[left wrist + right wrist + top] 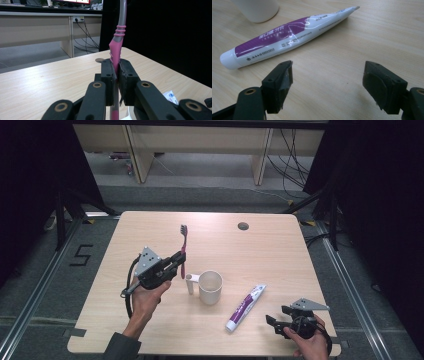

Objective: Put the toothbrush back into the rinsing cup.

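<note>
My left gripper [176,260] is shut on a pink and grey toothbrush [183,247], holding it above the table left of centre, bristle head pointing away. In the left gripper view the pink handle [115,51] is clamped between the jaws of the left gripper [116,75] and rises out of the top of the frame. A white mug [210,287] stands just right of that gripper. A white and purple toothpaste tube [245,307] lies right of the mug. My right gripper [274,319] rests open near the table's front right edge, jaws pointing at the tube [287,35] and apart from it [328,85].
The light wooden table [260,255] has a round cable hole [243,226] at the back. The mug's base [257,10] shows at the top left of the right gripper view. Desks and cables stand beyond the table; black curtains hang at both sides.
</note>
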`<state>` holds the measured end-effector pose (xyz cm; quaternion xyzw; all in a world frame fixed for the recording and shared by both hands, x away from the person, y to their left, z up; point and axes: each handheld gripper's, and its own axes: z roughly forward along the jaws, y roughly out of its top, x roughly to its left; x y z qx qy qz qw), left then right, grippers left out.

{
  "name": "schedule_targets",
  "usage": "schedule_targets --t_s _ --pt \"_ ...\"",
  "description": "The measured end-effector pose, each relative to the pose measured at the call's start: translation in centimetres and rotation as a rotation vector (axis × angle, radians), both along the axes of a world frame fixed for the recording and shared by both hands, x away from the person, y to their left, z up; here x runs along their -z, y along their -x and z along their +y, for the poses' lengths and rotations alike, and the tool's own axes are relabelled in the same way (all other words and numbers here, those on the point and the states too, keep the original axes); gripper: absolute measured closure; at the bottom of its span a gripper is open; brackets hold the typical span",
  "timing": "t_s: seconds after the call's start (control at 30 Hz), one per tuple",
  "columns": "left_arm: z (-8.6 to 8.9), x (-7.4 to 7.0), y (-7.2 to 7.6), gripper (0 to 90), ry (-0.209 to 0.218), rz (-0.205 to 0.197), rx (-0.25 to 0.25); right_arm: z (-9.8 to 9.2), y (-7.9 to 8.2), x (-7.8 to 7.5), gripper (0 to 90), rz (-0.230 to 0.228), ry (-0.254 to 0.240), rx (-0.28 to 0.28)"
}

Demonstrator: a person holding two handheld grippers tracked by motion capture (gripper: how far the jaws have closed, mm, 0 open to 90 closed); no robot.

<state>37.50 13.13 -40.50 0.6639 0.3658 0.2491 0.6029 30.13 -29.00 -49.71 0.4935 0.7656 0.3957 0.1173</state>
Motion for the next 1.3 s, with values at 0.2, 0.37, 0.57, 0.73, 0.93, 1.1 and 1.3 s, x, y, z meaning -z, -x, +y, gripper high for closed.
schedule_targets --t_s 0.2,0.37,0.57,0.73,0.93,1.1,1.3 --pt "-0.5 0.2 -0.5 82.7 0.023 -0.01 0.0 0.1 0.0 0.0 25.2 0.002 -0.001 0.002" --pt "-1.0 0.7 -0.8 82.7 0.025 -0.009 0.001 0.0 0.0 0.0 25.2 0.005 -0.003 -0.001" --pt "-1.1 1.6 -0.9 82.7 0.024 -0.007 -0.002 0.0 0.0 0.0 25.2 -0.007 -0.001 -0.003" --pt "-1.1 2.4 -0.9 82.6 0.027 -0.003 0.004 0.0 0.0 0.0 25.2 -0.01 0.005 -0.001" --pt "-1.5 3.4 -0.8 82.5 0.016 0.008 0.015 0.0 0.0 0.0 25.2 -0.013 0.004 -0.006" --pt "-1.5 3.8 -0.9 82.5 0.022 0.004 0.018 -0.1 -0.2 0.1 25.2 -0.046 0.034 -0.023" --pt "-1.3 4.4 -0.6 82.4 0.002 0.021 0.016 0.0 -0.1 0.0 25.3 -0.029 0.026 -0.032"
